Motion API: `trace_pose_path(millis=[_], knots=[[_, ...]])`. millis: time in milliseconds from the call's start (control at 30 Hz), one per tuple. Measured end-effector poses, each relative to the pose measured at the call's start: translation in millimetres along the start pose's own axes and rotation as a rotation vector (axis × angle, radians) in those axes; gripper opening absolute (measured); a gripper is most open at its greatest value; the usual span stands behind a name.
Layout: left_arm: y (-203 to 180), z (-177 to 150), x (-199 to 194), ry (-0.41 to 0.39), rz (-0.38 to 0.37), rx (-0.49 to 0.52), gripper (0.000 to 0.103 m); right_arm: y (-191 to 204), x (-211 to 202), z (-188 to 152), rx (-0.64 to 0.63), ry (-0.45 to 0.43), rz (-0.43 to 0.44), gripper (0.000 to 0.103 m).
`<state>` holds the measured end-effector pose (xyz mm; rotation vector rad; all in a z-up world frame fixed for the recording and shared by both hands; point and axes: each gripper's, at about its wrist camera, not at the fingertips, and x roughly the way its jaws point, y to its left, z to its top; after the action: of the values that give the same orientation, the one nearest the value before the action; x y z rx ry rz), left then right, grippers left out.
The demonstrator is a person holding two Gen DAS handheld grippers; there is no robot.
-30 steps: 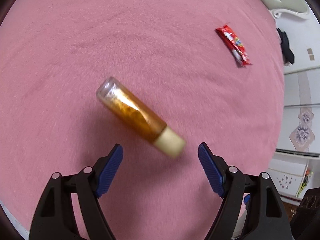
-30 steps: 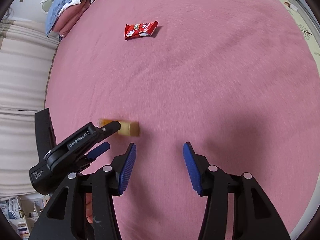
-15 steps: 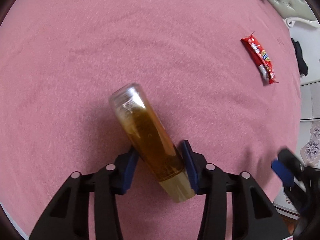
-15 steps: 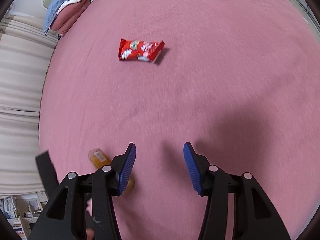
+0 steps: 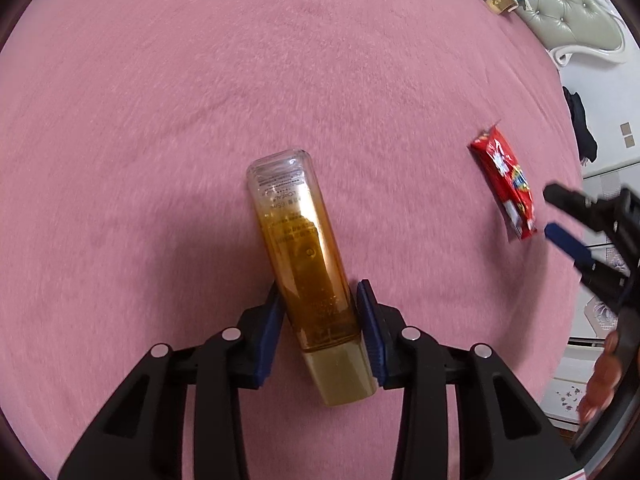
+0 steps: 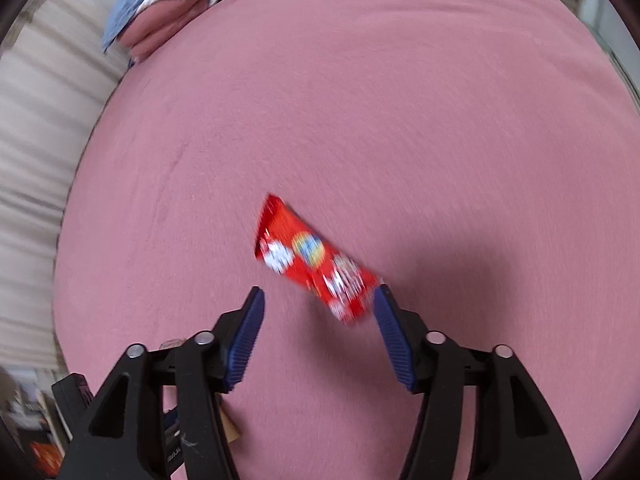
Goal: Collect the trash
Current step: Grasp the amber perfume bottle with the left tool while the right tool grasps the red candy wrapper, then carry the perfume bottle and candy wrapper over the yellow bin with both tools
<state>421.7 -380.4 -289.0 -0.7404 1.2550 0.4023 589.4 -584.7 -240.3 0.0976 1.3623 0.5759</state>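
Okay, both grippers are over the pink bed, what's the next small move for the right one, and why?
Probably ease the right gripper forward and down so the red snack wrapper sits squarely between its opening jaws. For now only the wrapper's near end lies by the right-hand pad, unpinched. The left gripper is already closing around the amber bottle, so it needs no help.

Pink bed [image 5: 200,80]: bottle [image 5: 308,256], red wrapper [image 5: 505,184].
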Motion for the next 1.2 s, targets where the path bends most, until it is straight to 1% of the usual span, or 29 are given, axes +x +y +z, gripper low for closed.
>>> trace_pose_path(millis=[100,167,200,233,267,300,333,367,467,533,567,600,633,733,800,833,933,1000,1067,1200], knots=[[-3.7,4.9,0.4,-0.002,0.000,0.000,0.037,11.4,16.9,7.6,-0.069,0.035,-0.033,0.058],[-3.9,-2.4,-1.3,-0.005,0.002,0.008,0.037,16.0,30.3,9.2,-0.102,0.061,-0.091,0.056],[-5.0,-1.4,-0.2,-0.009,0.002,0.010,0.037,17.6,36.3,7.9,-0.112,0.074,-0.100,0.054],[-5.4,-2.7,-0.7,-0.011,0.001,0.016,0.037,17.8,40.9,4.5,-0.118,0.085,-0.098,0.045],[-5.8,-3.9,-1.3,-0.014,0.000,0.022,0.037,18.1,41.9,2.3,-0.122,0.082,-0.104,0.039],[-2.7,-5.6,-3.3,-0.015,-0.001,0.026,0.037,17.5,39.7,-1.6,-0.124,0.063,-0.107,0.037],[-3.5,-7.1,-4.3,-0.016,0.001,0.037,0.037,15.7,37.3,-4.5,-0.116,0.055,-0.093,0.029],[-5.6,-7.3,-4.3,-0.017,0.001,0.043,0.036,13.1,34.7,-8.7,-0.093,0.053,-0.067,0.026],[-4.4,-13.4,-8.5,-0.013,-0.014,0.054,0.036,1.7,23.8,-25.7,-0.011,0.052,-0.013,0.025],[2.9,-19.4,-13.0,-0.006,-0.024,0.060,0.036,-3.3,14.5,-45.2,0.020,0.053,0.014,0.025],[3.2,-22.1,-13.5,0.001,-0.029,0.065,0.036,-5.8,8.0,-61.2,0.038,0.057,0.028,0.025],[4.3,-24.4,-12.7,0.007,-0.034,0.069,0.035,-8.8,4.2,-64.3,0.054,0.062,0.037,0.025],[5.2,-33.0,-15.0,0.019,-0.039,0.083,0.035,-11.0,0.3,-76.3,0.074,0.070,0.050,0.025],[9.1,-52.7,-18.4,0.052,-0.042,0.125,0.035,-16.5,-13.9,-122.0,0.142,0.094,0.085,0.025],[12.5,-74.0,-23.8,0.085,-0.044,0.155,0.034,-17.2,-23.7,-154.6,0.162,0.109,0.078,0.025],[13.9,-82.6,-25.6,0.096,-0.044,0.166,0.034,-17.1,-27.1,-165.7,0.171,0.118,0.079,0.025],[24.6,-117.3,-34.8,0.132,-0.049,0.207,0.034,-16.7,-38.4,-216.4,0.221,0.154,0.081,0.025],[34.6,-142.3,-39.4,0.167,-0.048,0.233,0.034,-15.6,-40.7,-243.4,0.252,0.174,0.083,0.025],[41.9,-159.8,-41.2,0.191,-0.046,0.258,0.034,-14.6,-45.3,-271.0,0.274,0.191,0.083,0.025],[60.7,-200.1,-55.2,0.229,-0.041,0.319,0.034,-18.2,-62.3,-321.2,0.333,0.202,0.075,0.025]])
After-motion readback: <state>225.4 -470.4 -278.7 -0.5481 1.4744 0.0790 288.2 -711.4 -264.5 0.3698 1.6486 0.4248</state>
